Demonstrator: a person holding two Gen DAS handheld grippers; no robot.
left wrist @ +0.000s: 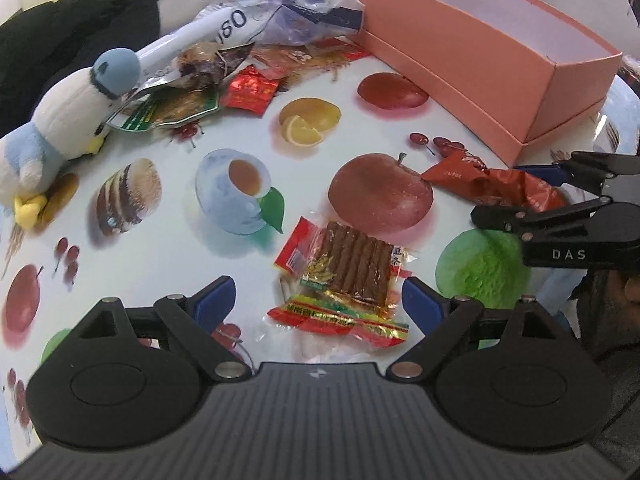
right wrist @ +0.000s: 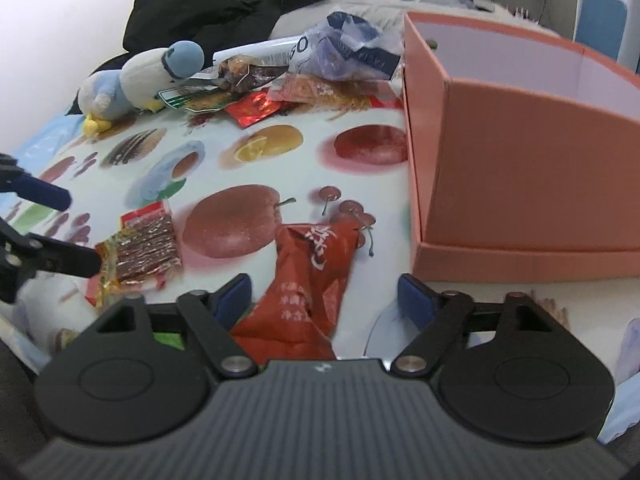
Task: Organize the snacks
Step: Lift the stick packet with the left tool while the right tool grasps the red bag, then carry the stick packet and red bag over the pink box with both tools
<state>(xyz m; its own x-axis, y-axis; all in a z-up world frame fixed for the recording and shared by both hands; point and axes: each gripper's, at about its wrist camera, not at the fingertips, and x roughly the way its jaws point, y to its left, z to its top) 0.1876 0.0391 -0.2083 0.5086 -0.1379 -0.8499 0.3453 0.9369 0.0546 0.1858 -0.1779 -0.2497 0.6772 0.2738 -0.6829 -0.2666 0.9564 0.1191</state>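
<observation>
Tablecloth (left wrist: 168,248): glossy, smooth, printed with fruit. Pink box (left wrist: 500,60): matt card, smooth. Stick snack packet (left wrist: 348,276): clear shiny film, crinkled. Red pouch (right wrist: 308,280): glossy wrinkled plastic. Plush bird (left wrist: 60,120), upper left: soft fuzzy cloth. Left gripper (left wrist: 318,300): matt black plastic, ribbed body, bright metal pins.

the surface (left wrist: 168,240) wears a glossy white cloth printed with apples, lemons, cherries and a teacup. a salmon-pink open cardboard box (left wrist: 492,52) sits in its lid at the far right. a clear packet of brown snack sticks (left wrist: 352,268) lies in front, overlapping other small wrappers, with a crumpled red-orange foil pouch (left wrist: 500,184) to its right. a blue-and-white plush bird (left wrist: 60,120) lies at the far left beside a heap of snack wrappers (left wrist: 248,76) topped by a crumpled clear plastic bag (left wrist: 304,12).
</observation>
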